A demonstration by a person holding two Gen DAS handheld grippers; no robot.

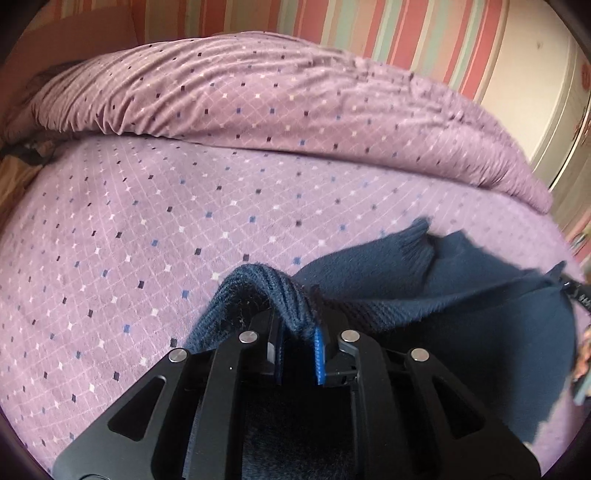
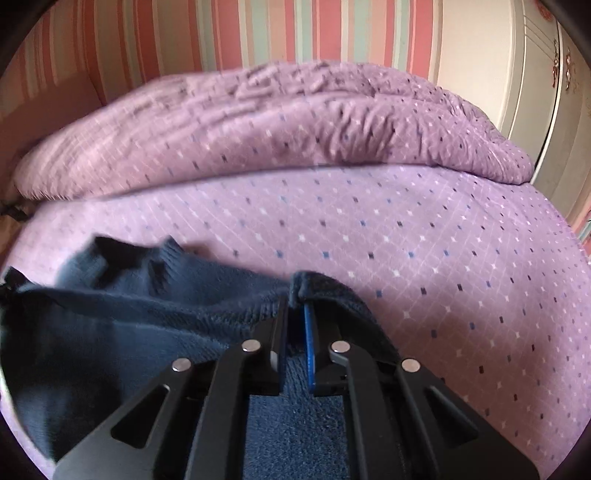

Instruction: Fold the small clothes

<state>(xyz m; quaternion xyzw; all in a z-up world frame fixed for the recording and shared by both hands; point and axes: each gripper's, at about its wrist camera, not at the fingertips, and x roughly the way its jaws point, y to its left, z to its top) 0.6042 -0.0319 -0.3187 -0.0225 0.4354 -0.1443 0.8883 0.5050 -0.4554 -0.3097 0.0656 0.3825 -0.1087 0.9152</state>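
The navy knitted sweater (image 1: 424, 288) lies on the near part of the purple bed (image 1: 166, 221). The left gripper (image 1: 295, 328) pinches its left edge, the right gripper (image 2: 295, 306) its right edge, fingers nearly closed on cloth.

Soft, even daylight fills both views, brighter in the right wrist view, where the bed cover (image 2: 424, 229) looks washed out. Shadows are faint, deepest under the far rolled duvet (image 1: 258, 96). Motion blur smears the dark garment (image 2: 110, 314). Fisheye bending curves the striped wall (image 1: 406, 33), and black vignette rims the corners.
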